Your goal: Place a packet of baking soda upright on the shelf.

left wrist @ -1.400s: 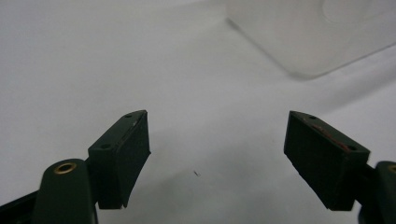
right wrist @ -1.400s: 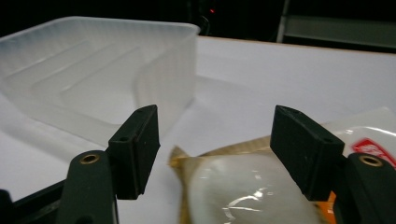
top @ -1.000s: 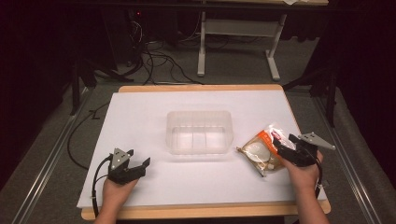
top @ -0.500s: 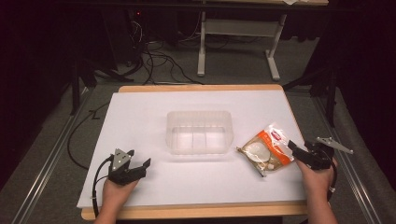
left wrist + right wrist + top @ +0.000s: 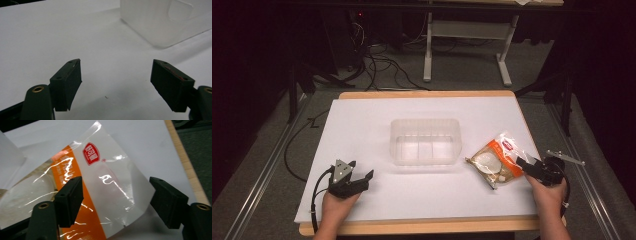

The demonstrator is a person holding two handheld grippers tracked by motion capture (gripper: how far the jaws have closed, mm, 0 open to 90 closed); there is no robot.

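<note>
White surface: a table [image 5: 362, 130] covered in white, edged with a pale wooden rim, is seen from the high view; dark floor and cables are visible beyond its far side.
Clear plastic container [image 5: 426, 141]: it is placed upright near the middle of the table, open at the top, with nothing visible inside. One corner of it [image 5: 165, 22] is seen at the upper right of the left gripper view.
Snack packet [image 5: 495, 165]: a transparent wrapper with an orange band and a red logo is laid flat on the table, to the right of the container and apart from it. Pale round contents are seen through the film. In the right gripper view the packet [image 5: 100, 187] lies directly ahead of the jaws, its near edge passing between them.
Left gripper [image 5: 362, 179]: it is held low at the near left of the table by the left hand [image 5: 337, 205]. Its jaws are spread wide, with bare white table between them [image 5: 116, 82]; nothing is gripped.
Right gripper [image 5: 524, 161]: it is held by the right hand [image 5: 549, 192] at the near right edge, pointed at the packet's near end. Its jaws are spread wide [image 5: 116, 200] on either side of the wrapper's corner; whether either jaw touches the film cannot be told.
</note>
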